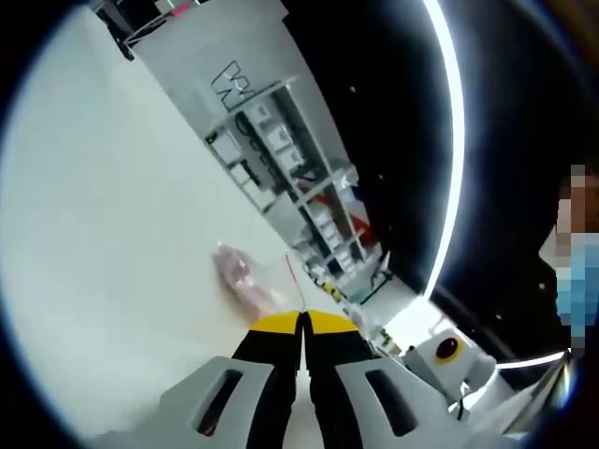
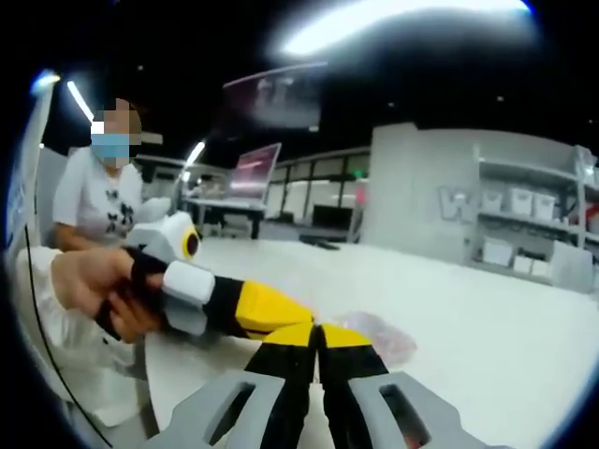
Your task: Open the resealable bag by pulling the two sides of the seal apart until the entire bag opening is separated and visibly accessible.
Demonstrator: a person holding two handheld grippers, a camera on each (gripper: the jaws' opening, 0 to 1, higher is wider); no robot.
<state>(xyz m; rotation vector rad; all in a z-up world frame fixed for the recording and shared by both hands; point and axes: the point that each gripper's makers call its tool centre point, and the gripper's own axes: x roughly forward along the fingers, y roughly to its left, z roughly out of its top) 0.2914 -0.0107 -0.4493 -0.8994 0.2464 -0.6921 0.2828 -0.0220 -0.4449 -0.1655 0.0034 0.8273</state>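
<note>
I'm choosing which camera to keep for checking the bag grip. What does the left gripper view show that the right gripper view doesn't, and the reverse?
Left gripper view alone: a thin red line of the bag running up from the shut left gripper, likely the seal, plus a curved ceiling light strip.

Right gripper view alone: the left gripper held in a hand, meeting the shut right gripper, and a laptop on a far desk.

Both: the bag on the white table and shelves with bins.

Left gripper (image 1: pixel 304 323) with black jaws tipped yellow, grey slotted mounts below them, right gripper (image 2: pixel 318 339) built alike, hand (image 2: pixel 112 285) behind in white sleeve (image 2: pixel 42 299)
</note>
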